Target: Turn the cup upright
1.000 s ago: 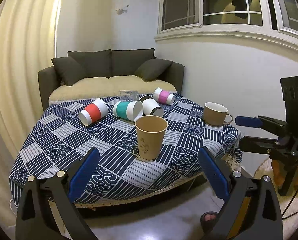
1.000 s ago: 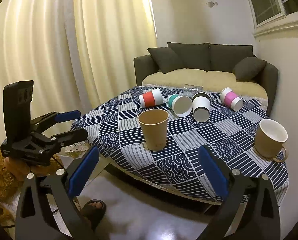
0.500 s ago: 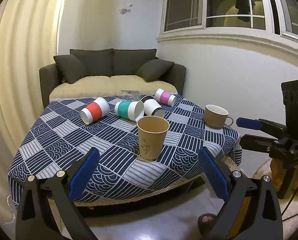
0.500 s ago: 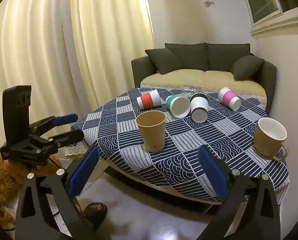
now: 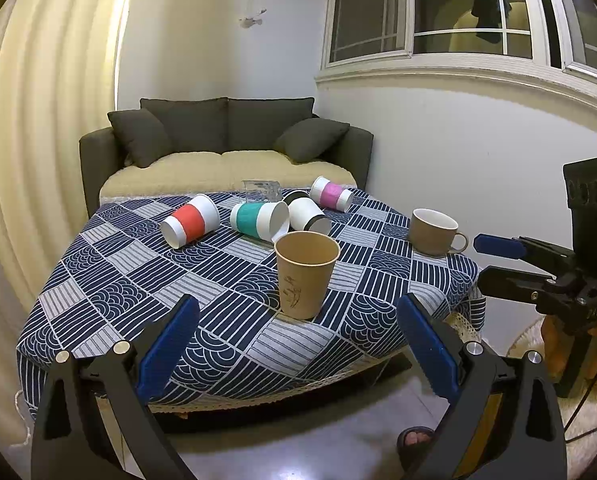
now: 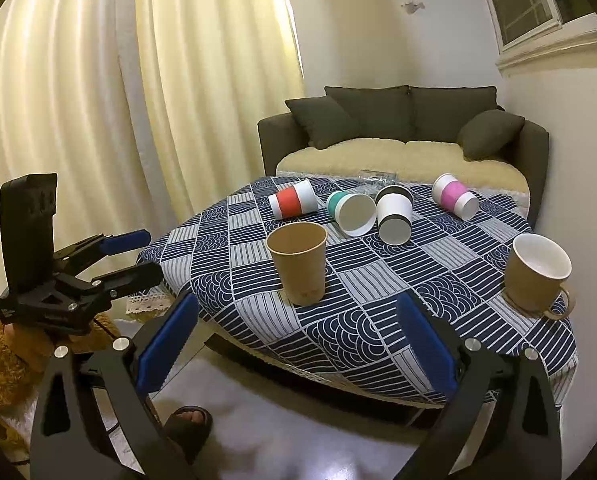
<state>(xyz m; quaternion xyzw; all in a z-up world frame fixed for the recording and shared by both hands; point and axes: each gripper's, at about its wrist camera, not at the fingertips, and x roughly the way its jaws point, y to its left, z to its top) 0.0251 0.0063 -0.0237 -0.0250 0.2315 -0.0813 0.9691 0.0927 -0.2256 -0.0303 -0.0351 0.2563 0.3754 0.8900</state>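
A tan paper cup point(image 5: 305, 274) stands upright near the table's front edge; it also shows in the right wrist view point(image 6: 298, 263). Behind it lie several cups on their sides: red-banded point(image 5: 190, 221), teal-banded point(image 5: 259, 221), black-banded point(image 5: 308, 216) and pink-banded point(image 5: 332, 193). My left gripper point(image 5: 298, 344) is open and empty, held off the table's front edge. My right gripper point(image 6: 298, 344) is open and empty, also short of the table. Each gripper shows in the other's view, the right one point(image 5: 510, 264) and the left one point(image 6: 126, 256).
A brown mug point(image 5: 434, 232) stands upright at the table's right side. A clear glass container point(image 5: 260, 190) sits at the far edge. The table point(image 5: 110, 284) has a blue patterned cloth. A dark sofa point(image 5: 226, 140) stands behind it, curtains point(image 6: 138, 100) on the left.
Both grippers have drawn back a little from the table and risen slightly; the cups look a bit farther. Nothing on the table has moved.
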